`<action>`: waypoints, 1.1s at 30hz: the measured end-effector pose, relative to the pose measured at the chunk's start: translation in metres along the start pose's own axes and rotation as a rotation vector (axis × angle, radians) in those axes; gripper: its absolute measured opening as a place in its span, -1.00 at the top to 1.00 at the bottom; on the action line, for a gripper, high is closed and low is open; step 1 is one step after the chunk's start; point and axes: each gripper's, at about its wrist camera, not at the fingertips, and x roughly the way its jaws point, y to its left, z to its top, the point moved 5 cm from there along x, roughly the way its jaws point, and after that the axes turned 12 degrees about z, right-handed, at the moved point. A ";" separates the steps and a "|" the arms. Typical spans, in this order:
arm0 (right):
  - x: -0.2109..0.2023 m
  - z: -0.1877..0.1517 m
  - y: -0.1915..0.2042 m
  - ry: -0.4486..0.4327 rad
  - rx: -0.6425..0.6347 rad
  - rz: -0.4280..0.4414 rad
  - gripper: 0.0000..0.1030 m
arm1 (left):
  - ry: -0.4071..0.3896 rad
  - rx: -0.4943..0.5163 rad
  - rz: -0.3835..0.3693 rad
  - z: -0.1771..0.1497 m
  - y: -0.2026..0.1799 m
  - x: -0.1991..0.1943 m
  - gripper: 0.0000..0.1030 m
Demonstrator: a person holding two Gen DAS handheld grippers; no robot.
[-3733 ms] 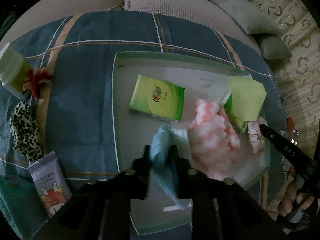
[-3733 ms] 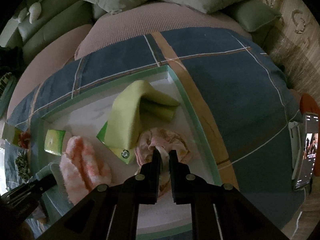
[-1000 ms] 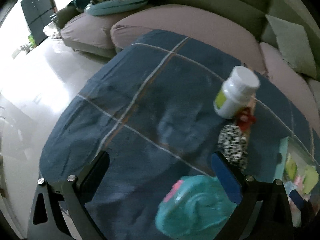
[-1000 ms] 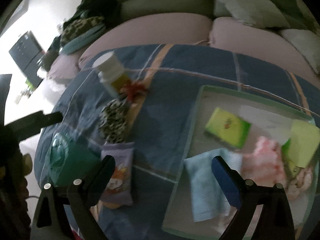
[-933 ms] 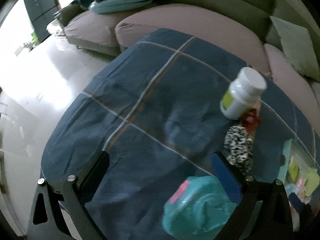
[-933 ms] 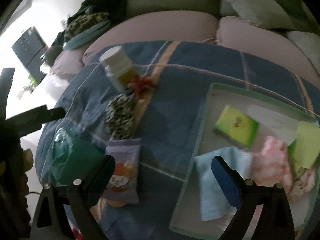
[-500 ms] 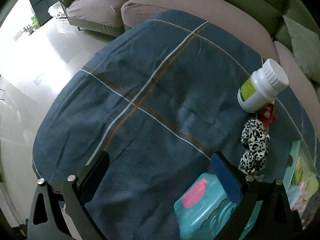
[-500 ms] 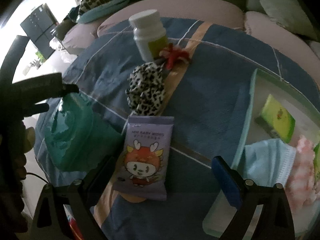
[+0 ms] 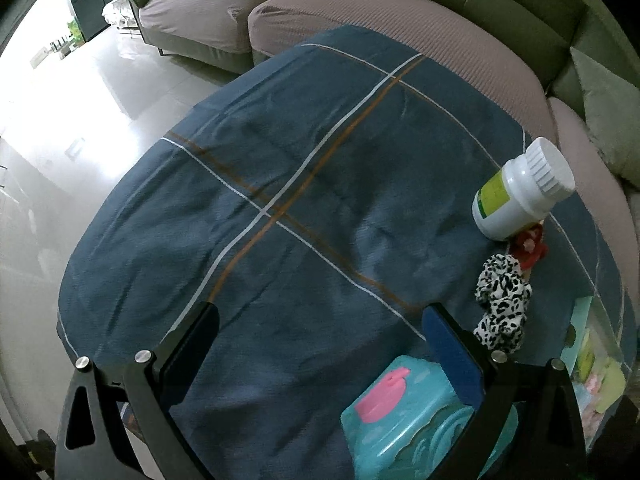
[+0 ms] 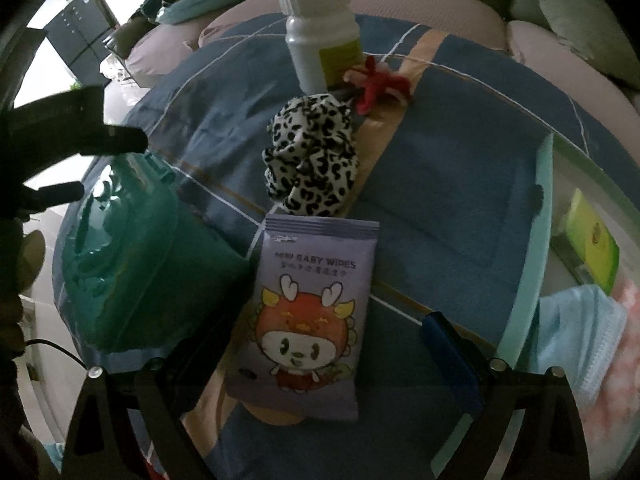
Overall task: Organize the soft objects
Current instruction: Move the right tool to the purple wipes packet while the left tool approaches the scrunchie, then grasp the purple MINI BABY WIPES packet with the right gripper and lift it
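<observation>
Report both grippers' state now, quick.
Left gripper: open, jaws wide apart, holding nothing, over the blue cloth.
Right gripper: open, jaws wide apart, holding nothing, over the purple wipes packet.

Black-and-white leopard-print scrunchie (image 10: 310,162), lilac wipes packet (image 10: 310,312) (orange dragon cartoon), teal wipes pack (image 10: 132,264).

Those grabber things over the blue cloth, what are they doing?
A person is sorting soft things into a tray. Both grippers are open and hold nothing. The right gripper hangs over the purple wipes pack, probably the next pick. The left gripper is by the teal wipes pack. A spotted scrunchie, a red clip and a white bottle wait outside the tray; a blue mask is already in.
</observation>
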 end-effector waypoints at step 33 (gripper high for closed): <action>-0.037 0.016 -0.046 -0.110 0.145 0.026 -0.11 | -0.051 0.023 -0.102 0.013 -0.044 -0.027 -0.96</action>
